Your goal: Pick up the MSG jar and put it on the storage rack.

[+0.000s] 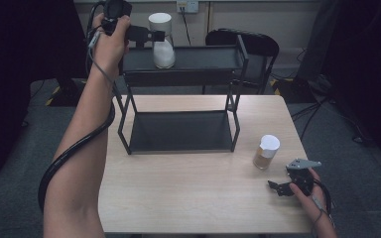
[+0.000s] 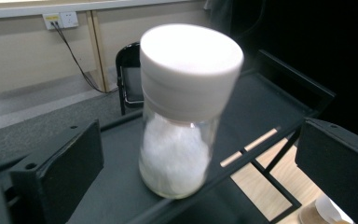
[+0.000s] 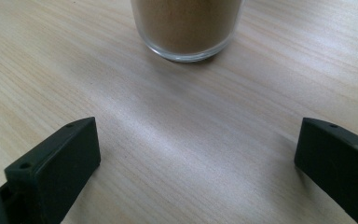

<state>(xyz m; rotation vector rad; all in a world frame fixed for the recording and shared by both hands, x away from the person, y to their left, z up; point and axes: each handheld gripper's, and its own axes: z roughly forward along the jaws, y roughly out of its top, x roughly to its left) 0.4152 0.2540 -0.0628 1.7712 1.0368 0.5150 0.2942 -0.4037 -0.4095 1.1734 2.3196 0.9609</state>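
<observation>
At the upper left of the high view my left hand-held gripper (image 1: 159, 34) is raised to the top shelf of the black rack (image 1: 228, 74), and its jaws stand wide on either side of the white-powder jar (image 1: 162, 42), not touching it as far as I can tell. In the left gripper view that jar (image 2: 182, 116) sits near the shelf's front edge, upright, with a broad white cap over a narrower glass body. I judge it fairly light but fragile and slick, so I would close on the glass just below the cap, where the jaws can seat flat, and squeeze gently. The shelf lip in front is low, so a careless push could tip the jar off toward the counter (image 1: 188, 198) below; behind it the shelf is open and gives room. The rack's lower shelf, at the centre of the frame, is bare. Toward the lower right, the brown-powder jar (image 1: 266, 151) stands upright on the counter, well apart from the rack, and my right hand-held gripper (image 1: 277, 187) lies just beside it, jaws spread wide and holding nothing. In the right gripper view the glass base (image 3: 186, 32) sits ahead of the open jaws, with bare wood around it for a straight approach.
</observation>
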